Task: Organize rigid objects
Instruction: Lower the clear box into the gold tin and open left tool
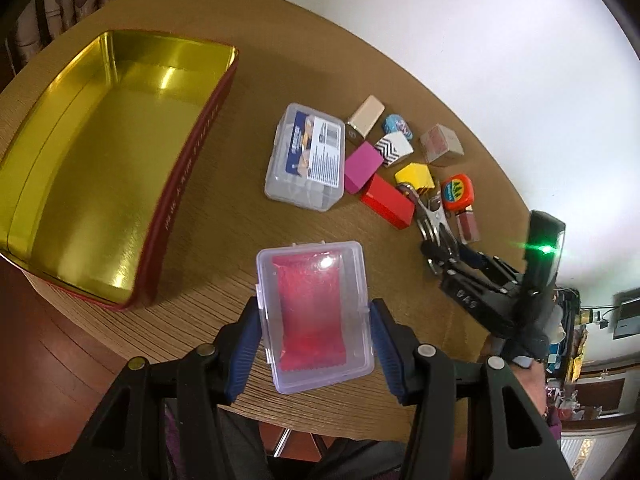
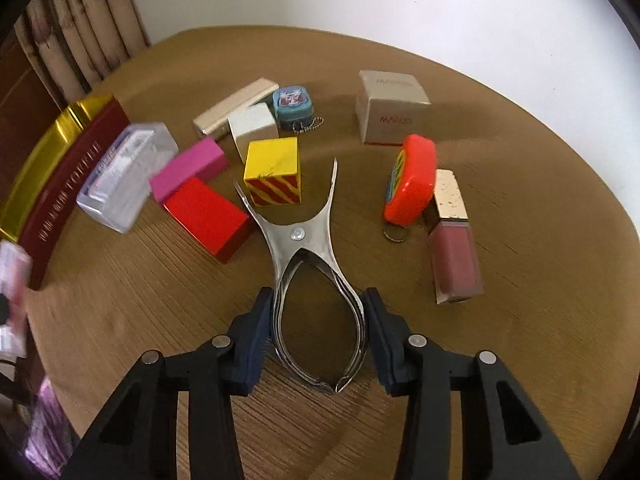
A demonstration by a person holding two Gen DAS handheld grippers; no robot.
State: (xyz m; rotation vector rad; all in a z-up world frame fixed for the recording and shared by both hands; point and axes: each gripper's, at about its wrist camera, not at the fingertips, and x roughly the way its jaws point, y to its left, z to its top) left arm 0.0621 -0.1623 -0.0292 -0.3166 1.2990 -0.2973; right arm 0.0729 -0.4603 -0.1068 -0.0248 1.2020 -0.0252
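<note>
Risk: right gripper (image 2: pixel 318 334) clamps springy metal nutcracker (image 2: pixel 308 256) handles; rounded steel could squirt out. Left gripper (image 1: pixel 316 344) pinches clear plastic case (image 1: pixel 314 312) near its end, so it may pivot.

"marubi" on white box (image 2: pixel 392 106), "toffee" on red tin (image 2: pixel 68 188)

One gold tin (image 1: pixel 100 152). Two clear plastic cases: one with a label (image 1: pixel 306 158), one with a red packet inside (image 1: pixel 316 316). Three plain blocks: pink (image 2: pixel 188 168), red (image 2: pixel 206 218), yellow with stripes (image 2: pixel 273 170). Three small cartons: beige (image 2: pixel 236 106), white (image 2: pixel 253 128), grey (image 2: pixel 390 106). One little blue tin (image 2: pixel 292 106). One orange tape measure (image 2: pixel 412 180). One polish bottle (image 2: pixel 454 248). One steel clamp (image 2: pixel 316 280).
</note>
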